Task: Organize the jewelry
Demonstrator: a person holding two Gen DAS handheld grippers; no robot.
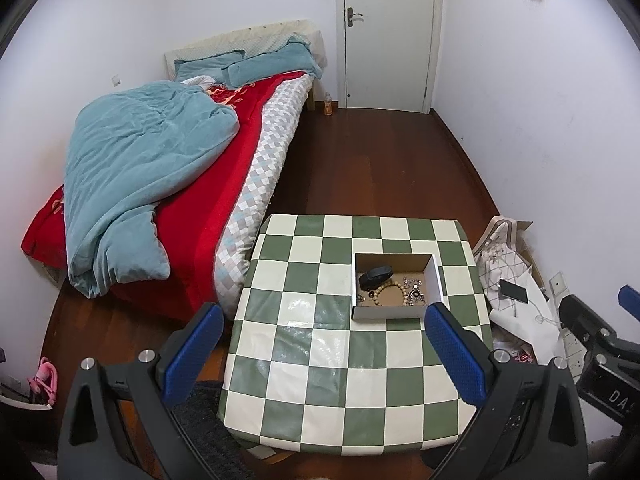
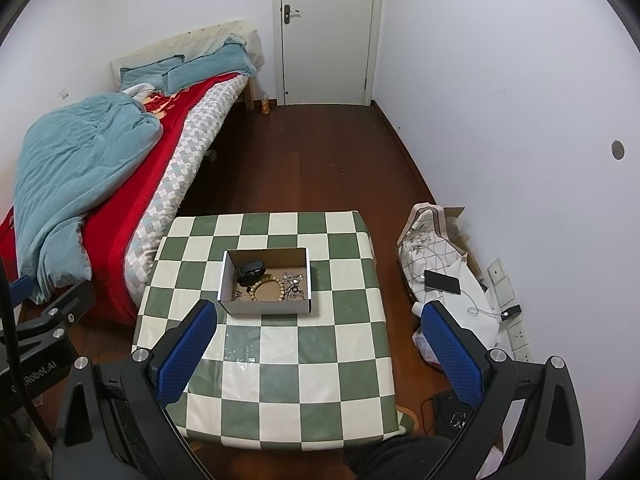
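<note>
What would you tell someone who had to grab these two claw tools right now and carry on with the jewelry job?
Left gripper: open, holding nothing, hovering over the near part of the table.
Right gripper: open, holding nothing, also above the table, short of the box.
Jewelry: all in the open cardboard box on the checkered table: a bead bracelet, a black case, and small silvery pieces tangled at the box's right side.
Done: as far as the pictures show, nothing lies sorted outside the box.
Left: reach into the box and sort the pieces; probably begin with the bracelet, the easiest to grasp.
</note>
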